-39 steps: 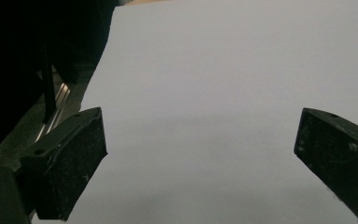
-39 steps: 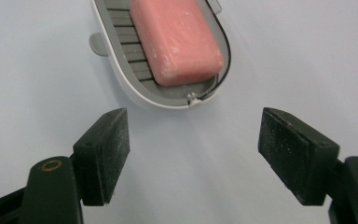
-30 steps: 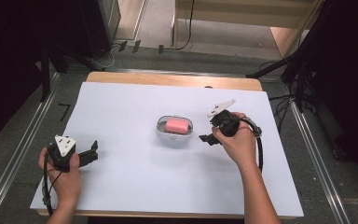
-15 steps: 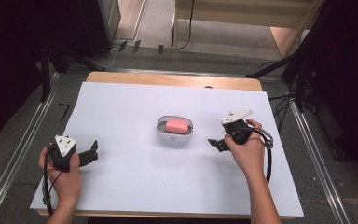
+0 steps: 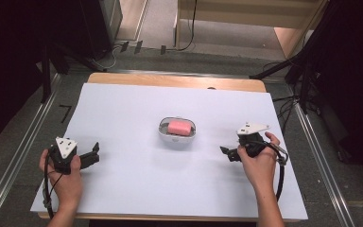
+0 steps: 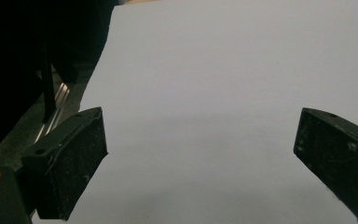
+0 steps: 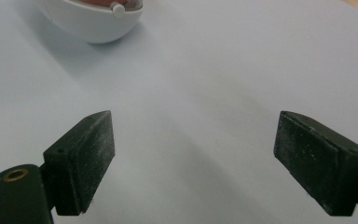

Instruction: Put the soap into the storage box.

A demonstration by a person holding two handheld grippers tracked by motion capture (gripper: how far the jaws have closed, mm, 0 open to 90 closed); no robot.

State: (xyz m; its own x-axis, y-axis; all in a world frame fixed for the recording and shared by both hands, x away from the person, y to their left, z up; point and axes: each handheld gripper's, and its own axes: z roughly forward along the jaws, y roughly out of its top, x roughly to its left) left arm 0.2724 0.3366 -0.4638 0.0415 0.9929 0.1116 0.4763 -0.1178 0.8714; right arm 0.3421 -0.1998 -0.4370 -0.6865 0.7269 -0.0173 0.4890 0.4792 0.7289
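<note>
A white oval dish (image 5: 162, 130) stands at the middle of the white table, and a pink bar of soap (image 5: 179, 127) lies in it. To its right my right gripper (image 5: 226, 152) rests on the table, open and holding nothing, with its jaws facing the dish. The right gripper view has the dish's white wall (image 7: 93, 23) at the top left, beyond the spread jaws of the right gripper (image 7: 193, 156). My left gripper (image 5: 95, 152) sits near the table's front left, open, nothing between its jaws; in the left gripper view, the left gripper (image 6: 200, 154) faces bare white table.
The white sheet (image 5: 132, 189) covers the table, with a wooden strip (image 5: 170, 80) showing at the far edge. Metal rails (image 5: 23, 156) run along both sides. Cables and black stands are on the floor beyond the table.
My right gripper has drawn back from beside the dish, moving right and toward the front. The left gripper has stayed put.
</note>
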